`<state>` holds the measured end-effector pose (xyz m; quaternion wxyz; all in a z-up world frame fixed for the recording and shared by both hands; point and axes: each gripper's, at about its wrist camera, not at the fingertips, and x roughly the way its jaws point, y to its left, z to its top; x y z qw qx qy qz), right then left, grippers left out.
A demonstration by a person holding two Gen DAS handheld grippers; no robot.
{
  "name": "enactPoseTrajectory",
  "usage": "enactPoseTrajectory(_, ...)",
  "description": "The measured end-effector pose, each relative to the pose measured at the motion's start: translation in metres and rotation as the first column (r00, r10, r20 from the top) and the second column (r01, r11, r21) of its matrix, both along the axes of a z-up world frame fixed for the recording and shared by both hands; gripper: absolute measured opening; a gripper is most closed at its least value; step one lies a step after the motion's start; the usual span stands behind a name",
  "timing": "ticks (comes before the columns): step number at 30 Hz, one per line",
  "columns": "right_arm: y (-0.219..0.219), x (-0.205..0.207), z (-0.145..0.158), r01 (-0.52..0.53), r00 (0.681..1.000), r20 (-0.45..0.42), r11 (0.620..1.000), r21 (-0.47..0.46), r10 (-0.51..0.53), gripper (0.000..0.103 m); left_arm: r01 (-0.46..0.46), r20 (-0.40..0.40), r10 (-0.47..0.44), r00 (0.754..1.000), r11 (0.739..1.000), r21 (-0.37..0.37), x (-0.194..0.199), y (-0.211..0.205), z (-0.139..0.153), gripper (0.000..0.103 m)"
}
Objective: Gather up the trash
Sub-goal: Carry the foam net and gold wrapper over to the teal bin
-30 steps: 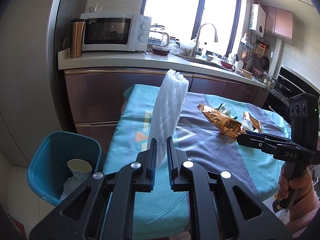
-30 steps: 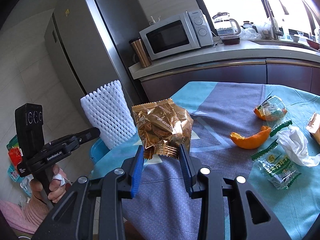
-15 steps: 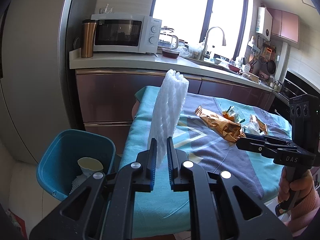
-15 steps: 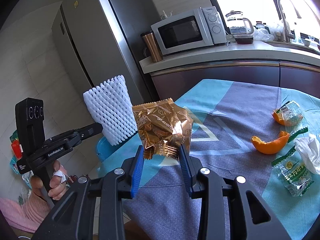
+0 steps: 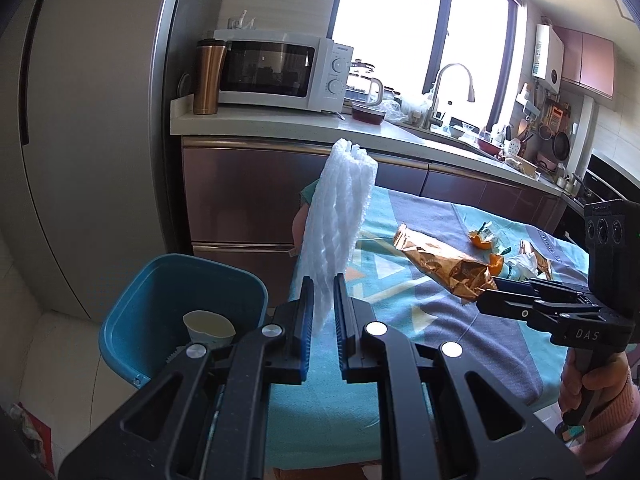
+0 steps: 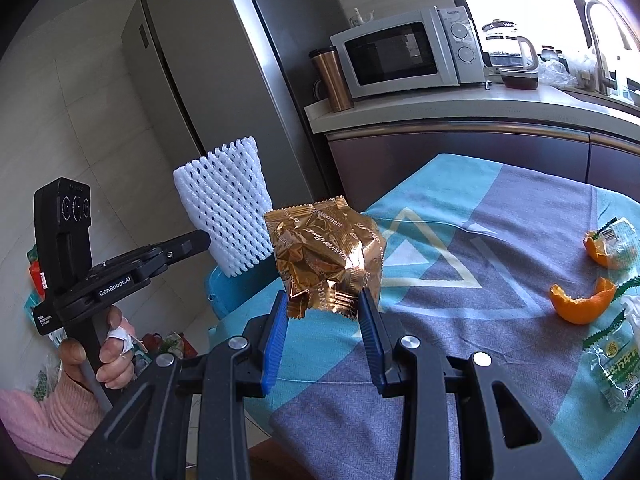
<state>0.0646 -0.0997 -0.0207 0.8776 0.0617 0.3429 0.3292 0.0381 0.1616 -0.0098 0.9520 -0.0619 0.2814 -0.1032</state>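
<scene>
My left gripper (image 5: 320,292) has its jaws pinched nearly together on the bottom edge of the foam net (image 5: 340,224), which stands upright out of them, white and flattened. From the right wrist camera I see the same net (image 6: 224,208) sticking up from the left gripper (image 6: 200,242), its mesh face turned toward me. My right gripper (image 6: 324,304) has its jaws partly apart, closed on the lower corners of the gold wrapper (image 6: 324,252), crumpled and held up off the worktop. In the left view the wrapper (image 5: 444,266) juts out from the right gripper (image 5: 486,300) on a slant.

Just below and left of the net I see the blue bin (image 5: 160,300) on the floor beside the worktop (image 5: 400,332), with a paper cup (image 5: 208,324) lying in it. In the right view only a sliver of the bin (image 6: 228,288) shows behind the net and wrapper, at the worktop's edge (image 6: 304,348).

More trash is on the patterned cloth to the right: two pieces of orange peel (image 6: 580,308), one near the middle and one further back under a small clear wrapper (image 6: 618,236), then a green-printed packet (image 6: 614,368) near the edge, with a white tissue (image 6: 632,312) just beside it.

Behind, on the kitchen counter, stand a microwave (image 5: 276,68) and a copper tumbler (image 5: 208,76), next to the fridge (image 5: 100,120).
</scene>
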Motion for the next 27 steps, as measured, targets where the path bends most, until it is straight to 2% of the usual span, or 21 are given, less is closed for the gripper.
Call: enactPoseTrajectory(27,0.069,0.008,-0.003,-0.166,0.986,-0.011,0.984,-0.069,0.166,0.033,-0.151,-0.032,0.152,0.988,0.988,0.020,-0.006,0.055,-0.014,0.011)
